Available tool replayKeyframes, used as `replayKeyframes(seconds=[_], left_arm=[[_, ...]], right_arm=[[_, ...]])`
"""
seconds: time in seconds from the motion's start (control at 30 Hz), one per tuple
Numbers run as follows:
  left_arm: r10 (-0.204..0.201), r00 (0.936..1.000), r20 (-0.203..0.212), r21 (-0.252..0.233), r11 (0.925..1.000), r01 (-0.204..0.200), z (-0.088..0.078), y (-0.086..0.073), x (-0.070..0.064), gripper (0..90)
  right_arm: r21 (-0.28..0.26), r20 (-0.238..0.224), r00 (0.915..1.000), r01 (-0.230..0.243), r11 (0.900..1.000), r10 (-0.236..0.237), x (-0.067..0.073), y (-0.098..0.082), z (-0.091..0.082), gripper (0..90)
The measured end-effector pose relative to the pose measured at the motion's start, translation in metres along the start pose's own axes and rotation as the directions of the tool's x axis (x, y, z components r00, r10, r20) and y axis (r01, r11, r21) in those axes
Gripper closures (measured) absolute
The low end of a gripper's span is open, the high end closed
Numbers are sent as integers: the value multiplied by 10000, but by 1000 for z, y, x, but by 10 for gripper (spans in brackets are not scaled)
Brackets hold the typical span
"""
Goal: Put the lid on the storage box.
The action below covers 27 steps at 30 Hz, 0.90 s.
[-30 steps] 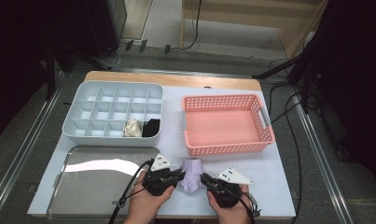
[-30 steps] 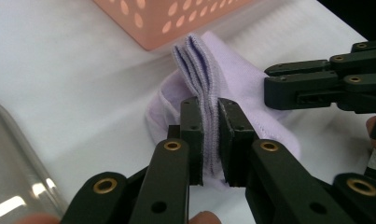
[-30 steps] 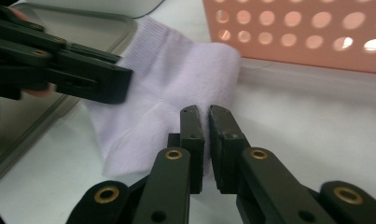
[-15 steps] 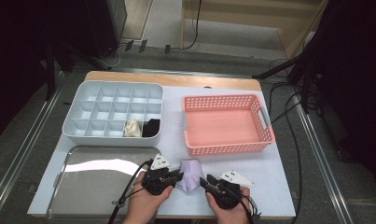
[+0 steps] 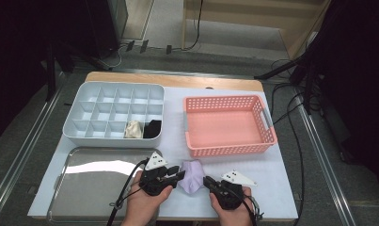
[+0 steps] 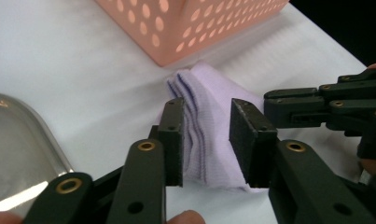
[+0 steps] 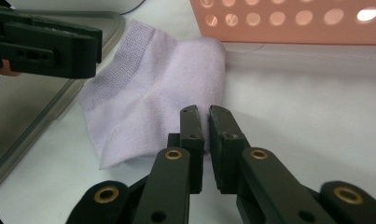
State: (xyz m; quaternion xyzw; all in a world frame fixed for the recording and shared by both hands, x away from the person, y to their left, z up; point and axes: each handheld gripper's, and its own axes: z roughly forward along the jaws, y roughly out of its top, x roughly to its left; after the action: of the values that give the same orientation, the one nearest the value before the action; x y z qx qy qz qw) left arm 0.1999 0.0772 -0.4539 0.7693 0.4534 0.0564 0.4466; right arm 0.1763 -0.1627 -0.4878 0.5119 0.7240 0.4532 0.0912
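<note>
Lab: cables trail around a bare worktable

A pink basket stands empty beside a grey divided box holding a cream sock and a black sock; a steel tray lies below.

The right tool rises from the bottom edge, its two black jaws nearly together and pinching the near edge of a lilac sock. The sock lies rumpled on the white tabletop, its ribbed cuff toward the upper left. Just behind it stands the pink perforated basket. At upper left the left tool reaches in above a metal tray
</note>
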Motion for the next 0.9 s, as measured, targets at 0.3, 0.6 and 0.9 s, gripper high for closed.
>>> replayKeyframes(seconds=[0.3,0.6,0.9], left_arm=[[449,9985,328,556,9974,-467,16,-5,-14,879],[512,9987,-24,1199,9915,-506,29,-8,-16,900],[354,9994,-50,1146,9928,-346,32,-11,-16,900]], right_arm=[[-61,78,9996,277,9996,-277,2,1,0,854],[-298,-7,9994,346,9990,-347,4,4,-5,856],[-972,-822,9963,184,9951,-264,13,9,-10,867]])
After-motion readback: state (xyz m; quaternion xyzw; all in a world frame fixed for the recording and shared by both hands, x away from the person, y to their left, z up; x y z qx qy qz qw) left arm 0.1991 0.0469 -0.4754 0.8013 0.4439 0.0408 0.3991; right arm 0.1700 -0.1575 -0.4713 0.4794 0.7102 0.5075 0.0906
